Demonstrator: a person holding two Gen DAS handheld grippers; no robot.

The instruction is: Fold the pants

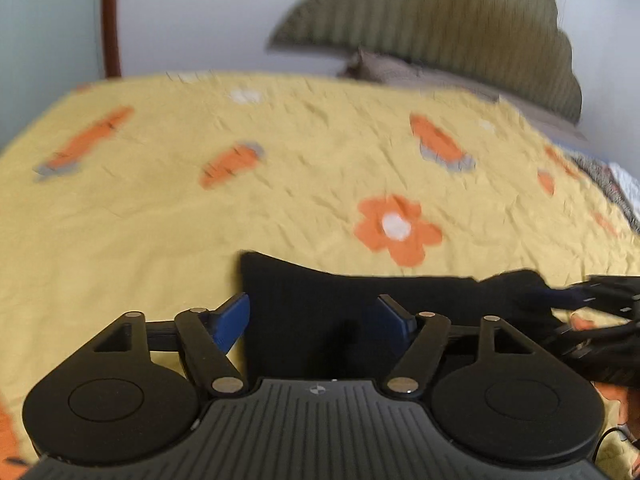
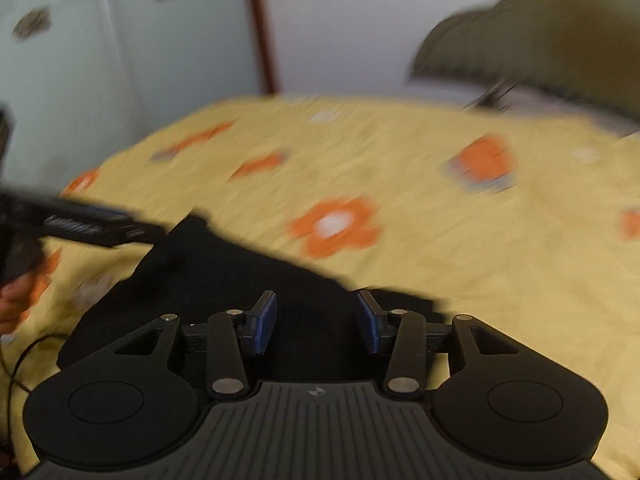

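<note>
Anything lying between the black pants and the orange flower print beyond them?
Nothing: in both wrist views only bare yellow bedsheet separates the black pants from the orange flower.

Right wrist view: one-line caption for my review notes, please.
Right gripper, fingers apart and empty, over black pants on a yellow flowered bedspread; left gripper at frame left.

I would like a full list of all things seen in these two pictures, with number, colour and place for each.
pants: one, black, flat on the sheet, under both grippers
sheet: one, yellow with orange flowers and carrots, covering the bed
headboard: one, olive, ribbed, at the far end of the bed
pole: one, brown, by the pale wall
cable: one, black, on the sheet at left
left gripper: black, blue pads, jaws open above the pants
right gripper: black, blue pads, jaws open above the pants
hand: one, holding the left gripper
</note>
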